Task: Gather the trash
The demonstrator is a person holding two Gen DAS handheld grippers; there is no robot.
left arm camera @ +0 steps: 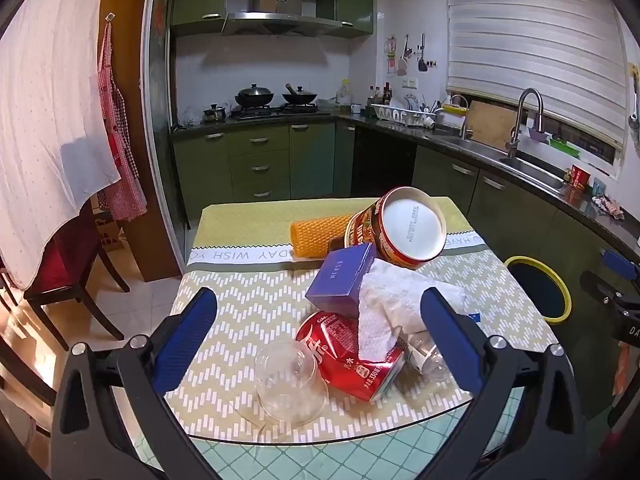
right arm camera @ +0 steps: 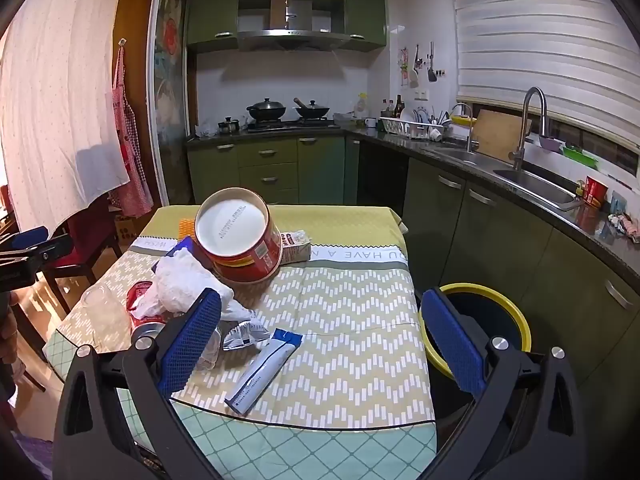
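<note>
Trash lies on the patterned table: a tipped red paper tub, a purple box, crumpled white tissue, a crushed red cola can, a clear plastic cup and an orange foam net. My left gripper is open and empty, just above the near table edge, with the cup and can between its fingers. In the right wrist view the tub, tissue, a silver wrapper and a blue-white sachet show. My right gripper is open and empty above the sachet.
A dark bin with a yellow rim stands on the floor right of the table; it also shows in the left wrist view. Green kitchen cabinets and a sink counter run behind and right. Chairs stand at the left.
</note>
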